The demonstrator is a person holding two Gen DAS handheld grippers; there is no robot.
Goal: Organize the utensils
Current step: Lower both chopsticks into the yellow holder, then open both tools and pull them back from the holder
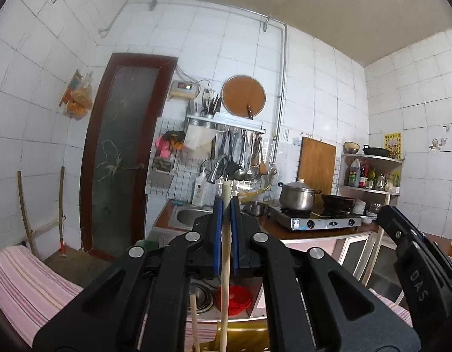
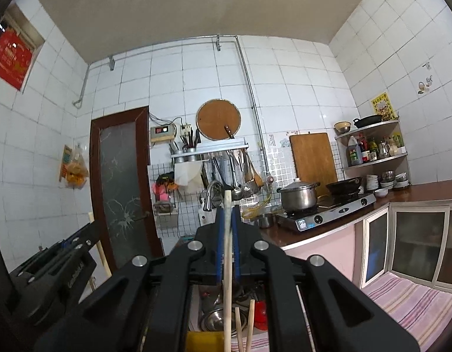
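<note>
Both of my grippers are up and level, looking across the kitchen, and each has a stick pinched between narrow fingers. My left gripper (image 1: 225, 202) grips a pale wooden chopstick (image 1: 225, 252) that runs straight up between the blue pads (image 1: 217, 228), its tip poking just past them. My right gripper (image 2: 227, 214) does the same with its own chopstick (image 2: 227, 264), which stands upright between the fingers and reaches down below them toward a yellow holder (image 2: 204, 341). Beneath my right fingers two more sticks (image 2: 245, 327) lean in that holder, and beneath my left one more stick (image 1: 194, 322) rises beside the yellow container (image 1: 249, 337). So I judge I'm mid-carry: both pieces lifted, not yet sorted. Next I'd need to lower each one carefully, keeping it vertical so the lower end drops into the holder rather than catching its rim, then ease the fingers apart.
</note>
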